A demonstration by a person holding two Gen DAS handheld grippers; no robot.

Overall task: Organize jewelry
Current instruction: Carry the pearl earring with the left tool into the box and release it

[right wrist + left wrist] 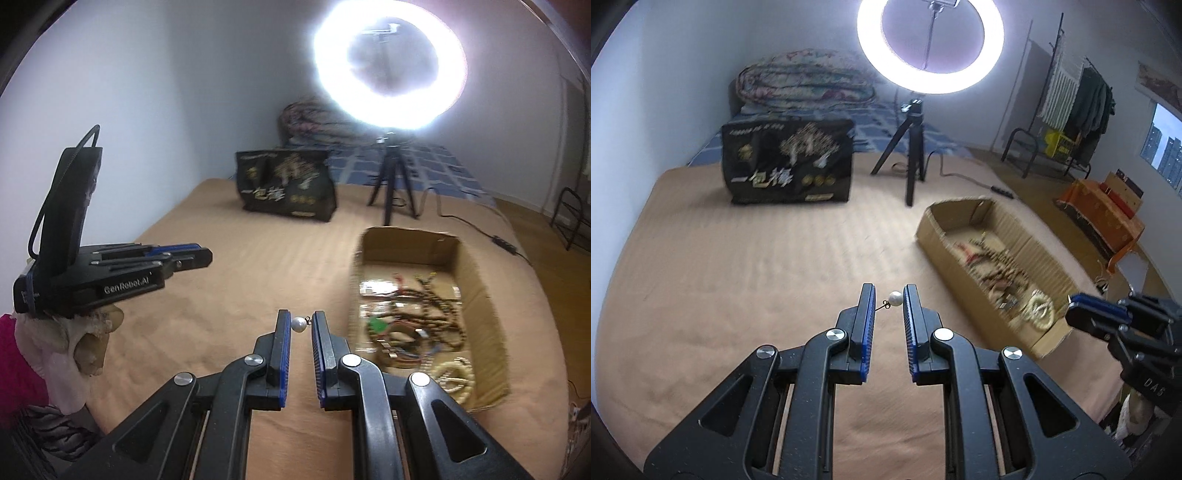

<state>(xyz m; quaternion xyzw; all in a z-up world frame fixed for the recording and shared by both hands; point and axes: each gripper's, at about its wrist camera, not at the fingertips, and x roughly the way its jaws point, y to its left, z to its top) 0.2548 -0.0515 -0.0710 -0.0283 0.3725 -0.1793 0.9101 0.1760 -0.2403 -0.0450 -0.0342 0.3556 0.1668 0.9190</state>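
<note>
Both your black grippers, left [889, 295] and right [302, 321], pinch small white pearl earrings [895, 297] in narrow jaws, raised clear of the tan bed [775, 258], likely bound for the open cardboard box [480, 295].

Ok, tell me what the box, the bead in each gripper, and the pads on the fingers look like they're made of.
Box: plain brown corrugated cardboard, matte, with raw cut edges and visible fluting.
Bead in left gripper and bead in right gripper: pearl or imitation, white, round and glossy; each on a thin dark wire, probably metal.
Pads: blue, finely ribbed, likely rubber or soft plastic.
</note>
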